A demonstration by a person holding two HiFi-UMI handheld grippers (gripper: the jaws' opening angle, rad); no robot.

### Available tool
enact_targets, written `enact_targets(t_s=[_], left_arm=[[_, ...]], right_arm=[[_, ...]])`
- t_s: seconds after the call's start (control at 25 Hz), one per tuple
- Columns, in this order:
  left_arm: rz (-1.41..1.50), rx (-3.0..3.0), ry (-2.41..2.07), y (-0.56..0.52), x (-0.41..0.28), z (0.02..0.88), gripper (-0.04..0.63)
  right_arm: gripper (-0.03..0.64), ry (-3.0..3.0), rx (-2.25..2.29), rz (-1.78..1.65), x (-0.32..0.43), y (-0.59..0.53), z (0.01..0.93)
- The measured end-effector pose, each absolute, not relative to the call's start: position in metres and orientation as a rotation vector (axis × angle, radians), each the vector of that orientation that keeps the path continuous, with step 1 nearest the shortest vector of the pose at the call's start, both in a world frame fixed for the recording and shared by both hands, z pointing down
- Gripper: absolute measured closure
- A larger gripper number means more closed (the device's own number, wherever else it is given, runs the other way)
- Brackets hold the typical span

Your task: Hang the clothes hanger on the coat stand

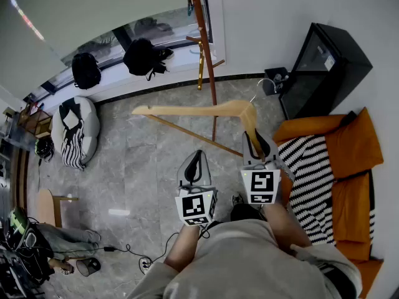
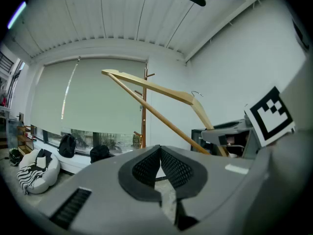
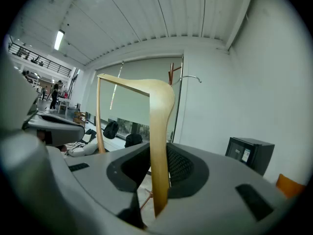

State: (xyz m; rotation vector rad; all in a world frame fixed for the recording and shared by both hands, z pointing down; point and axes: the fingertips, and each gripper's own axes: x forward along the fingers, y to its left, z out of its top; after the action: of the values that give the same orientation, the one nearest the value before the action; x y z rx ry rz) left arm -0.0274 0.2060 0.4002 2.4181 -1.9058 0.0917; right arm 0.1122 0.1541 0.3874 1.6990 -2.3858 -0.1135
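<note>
A wooden clothes hanger (image 1: 193, 110) with a metal hook (image 1: 262, 87) is held out level above the floor. My right gripper (image 1: 259, 147) is shut on the end of one of its arms. In the right gripper view that arm (image 3: 159, 131) stands upright between the pads, with the right gripper (image 3: 156, 158) closed on it. The brown wooden coat stand (image 1: 206, 55) rises just beyond the hanger, by the window. My left gripper (image 1: 194, 164) is beside the right one, shut and holding nothing. In the left gripper view, the left gripper (image 2: 160, 153) has its pads touching, with the hanger (image 2: 151, 88) and coat stand (image 2: 144, 106) ahead.
A black cabinet (image 1: 324, 67) stands at the right wall. Below it is an orange sofa (image 1: 352, 148) with a striped blanket (image 1: 308, 179). Two black backpacks (image 1: 144, 56) sit on the window sill. A beanbag (image 1: 75, 129) and a wooden stool (image 1: 47, 207) are at the left.
</note>
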Motion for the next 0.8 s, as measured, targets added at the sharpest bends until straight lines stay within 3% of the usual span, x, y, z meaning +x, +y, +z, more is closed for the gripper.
enact_targets(t_s=[0.8], left_arm=[[0.146,2.313,-1.988,0.163,0.016,0.423,0.584]], right_arm=[[0.532,-2.445,1.587,-0.283,0.142,0.098,0.394]])
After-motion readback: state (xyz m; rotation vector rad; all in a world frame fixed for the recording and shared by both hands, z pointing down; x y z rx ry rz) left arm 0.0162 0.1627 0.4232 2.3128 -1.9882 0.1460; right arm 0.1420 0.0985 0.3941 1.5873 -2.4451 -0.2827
